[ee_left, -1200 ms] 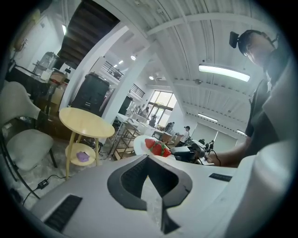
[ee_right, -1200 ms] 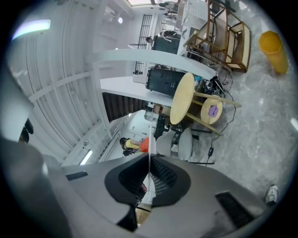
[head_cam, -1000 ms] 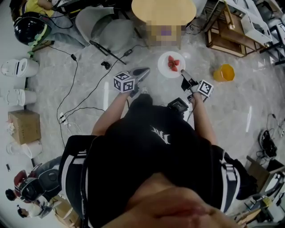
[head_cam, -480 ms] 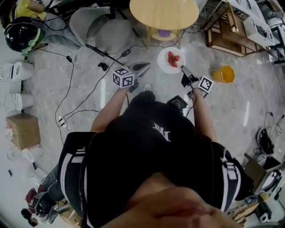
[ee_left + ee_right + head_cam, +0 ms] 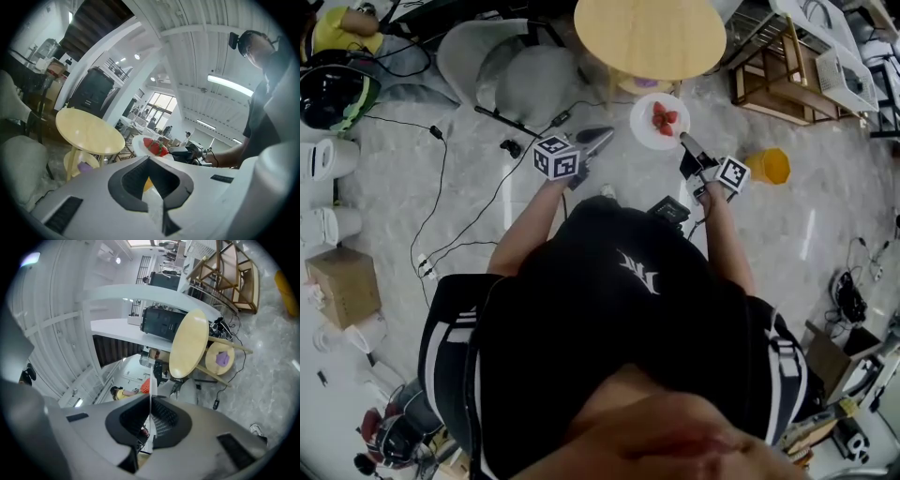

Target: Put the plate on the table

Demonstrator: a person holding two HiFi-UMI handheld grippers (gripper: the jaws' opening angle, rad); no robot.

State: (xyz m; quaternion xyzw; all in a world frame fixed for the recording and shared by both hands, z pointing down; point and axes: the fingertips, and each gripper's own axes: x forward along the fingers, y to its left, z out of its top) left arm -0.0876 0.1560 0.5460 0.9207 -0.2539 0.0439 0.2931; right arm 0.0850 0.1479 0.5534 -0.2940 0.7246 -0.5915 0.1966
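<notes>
Plate [image 5: 645, 131] with strawberries [image 5: 664, 116] | right hand-held gripper [image 5: 682, 141] clamps rim | left hand-held gripper [image 5: 605, 135] closed, empty | table [image 5: 649, 37] near

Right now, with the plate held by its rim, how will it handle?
The plate looks rigid, so it probably won't flex. Pinched only at its rim by the right gripper, it may tilt. The loose strawberries could slide off.

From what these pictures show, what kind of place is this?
Probably a lab or workshop hall, not a home: loose cables cross the floor, a cardboard box stands nearby, and strip lights line a high ceiling.
</notes>
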